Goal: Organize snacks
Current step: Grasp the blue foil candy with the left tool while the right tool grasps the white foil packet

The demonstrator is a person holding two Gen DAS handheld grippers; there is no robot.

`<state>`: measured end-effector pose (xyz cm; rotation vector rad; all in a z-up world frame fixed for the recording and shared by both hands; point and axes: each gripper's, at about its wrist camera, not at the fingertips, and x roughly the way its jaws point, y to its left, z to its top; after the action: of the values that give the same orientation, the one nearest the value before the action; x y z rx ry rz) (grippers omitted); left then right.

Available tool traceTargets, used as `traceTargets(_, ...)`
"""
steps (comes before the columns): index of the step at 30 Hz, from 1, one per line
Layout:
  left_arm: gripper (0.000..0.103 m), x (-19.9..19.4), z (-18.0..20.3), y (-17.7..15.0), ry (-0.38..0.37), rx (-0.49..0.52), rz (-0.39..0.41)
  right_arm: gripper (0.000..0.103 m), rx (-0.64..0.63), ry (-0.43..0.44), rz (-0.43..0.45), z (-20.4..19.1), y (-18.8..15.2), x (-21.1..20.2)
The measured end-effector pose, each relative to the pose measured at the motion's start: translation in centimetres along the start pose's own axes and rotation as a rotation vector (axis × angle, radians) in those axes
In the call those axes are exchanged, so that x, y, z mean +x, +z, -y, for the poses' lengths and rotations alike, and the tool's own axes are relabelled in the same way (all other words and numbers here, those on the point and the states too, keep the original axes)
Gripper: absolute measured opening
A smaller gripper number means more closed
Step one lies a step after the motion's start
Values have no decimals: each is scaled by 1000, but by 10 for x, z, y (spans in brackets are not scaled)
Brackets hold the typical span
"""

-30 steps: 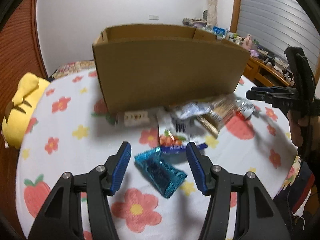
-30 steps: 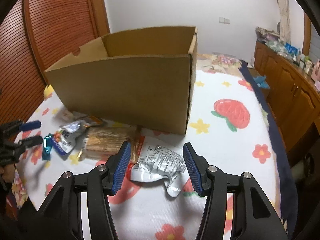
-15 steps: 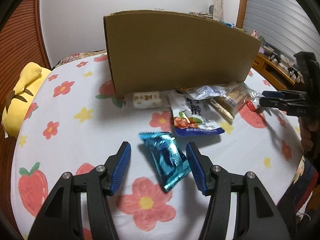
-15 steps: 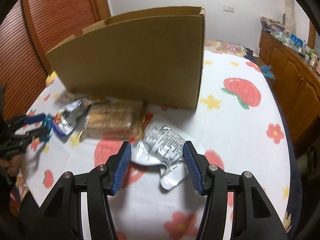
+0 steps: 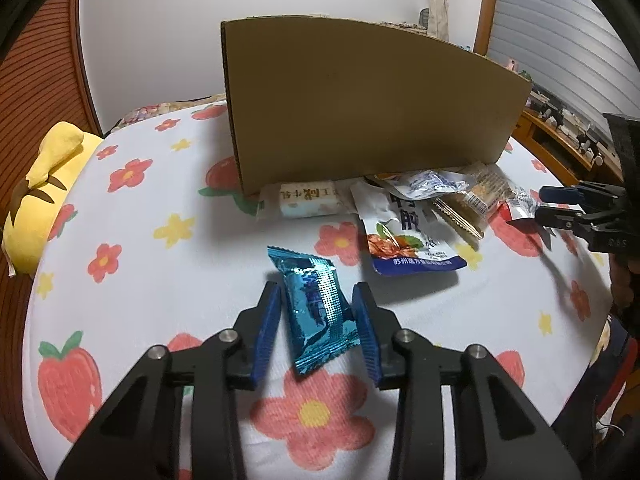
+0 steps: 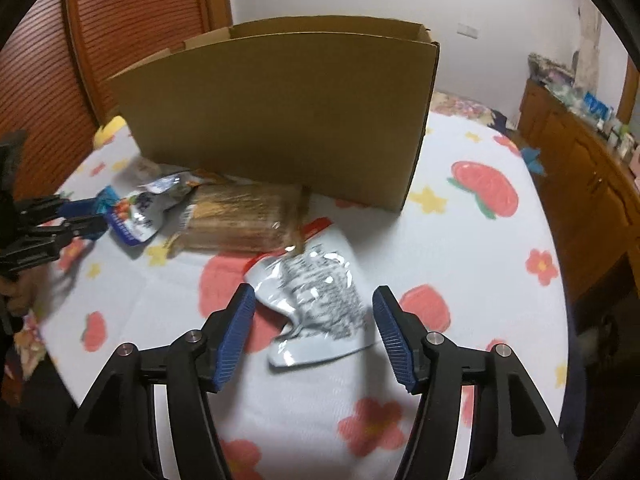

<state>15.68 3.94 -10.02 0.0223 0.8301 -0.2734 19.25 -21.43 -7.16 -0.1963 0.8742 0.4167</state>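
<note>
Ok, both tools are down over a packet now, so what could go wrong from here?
1. The left tool brackets the blue packet near its lower half; the glossy foil could slip or pivot when lifted.
2. The silver pouch lies crumpled and flat between the right tool's wide-open fingers; closing may only pinch a fold.
3. The cardboard box wall stands tall, so a low carry could knock it.

a bed covered in a white cotton sheet printed with red flowers, yellow stars and strawberries (image 5: 132,240) carries everything. a tall brown cardboard box (image 5: 360,100) stands upright on it. along the box's front lie a pale wrapped bar (image 5: 308,200), a white and blue pouch (image 5: 408,240), a clear pack of brown biscuits (image 6: 240,220) and a crumpled silver foil bag (image 6: 320,300). a shiny blue foil packet (image 5: 316,308) lies nearer. a yellow plush pillow (image 5: 44,188) rests at the edge.
</note>
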Motion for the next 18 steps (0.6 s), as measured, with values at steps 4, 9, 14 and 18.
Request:
traceTargets(4,38,0,-1,0,-5,-2,2,67,-21,14,-9,-3,6,10)
traceTargets(9,38,1,-3,1,-3,-14,8,73,-45,4,-30,-7,10,20)
traceTargets(14,32,1,-4,1,-5,-22,13,79,-74,-7,-40,-5,7,25)
traceTargets(18,27,-2,-2,-1,-9,-13,26,82,-69,-2,-38,-2,7,26)
